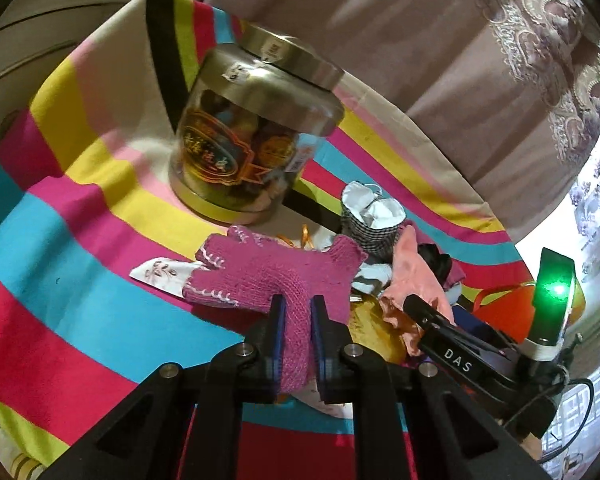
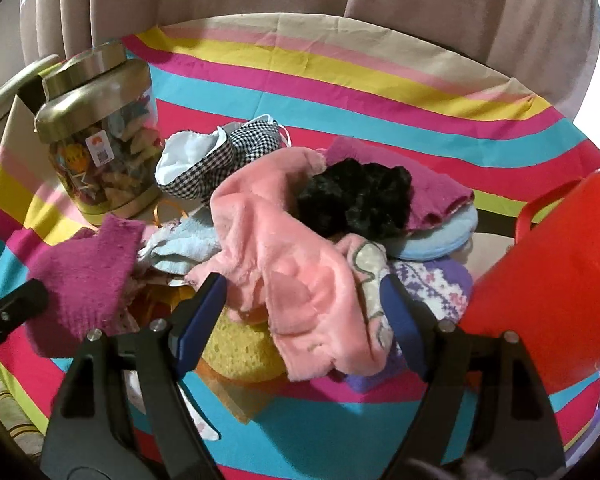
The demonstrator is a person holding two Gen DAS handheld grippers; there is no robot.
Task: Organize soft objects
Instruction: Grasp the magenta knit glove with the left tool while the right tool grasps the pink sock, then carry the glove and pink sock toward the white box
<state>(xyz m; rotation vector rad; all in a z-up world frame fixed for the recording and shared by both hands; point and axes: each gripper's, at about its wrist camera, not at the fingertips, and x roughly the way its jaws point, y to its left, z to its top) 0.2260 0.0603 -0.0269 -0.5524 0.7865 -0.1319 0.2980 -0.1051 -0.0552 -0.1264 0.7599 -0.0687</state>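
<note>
My left claw (image 1: 298, 312) is squeezed tight on one finger of the purple knit glove (image 1: 276, 276), at the near left edge of the soft pile, in front of the jar (image 1: 252, 128). I should lift slowly so it slips free without dragging the others. My right claw (image 2: 304, 300) is wide open over the pink fluffy cloth (image 2: 284, 256), holding nothing. The red bucket (image 2: 556, 272) waits on the right.
</note>
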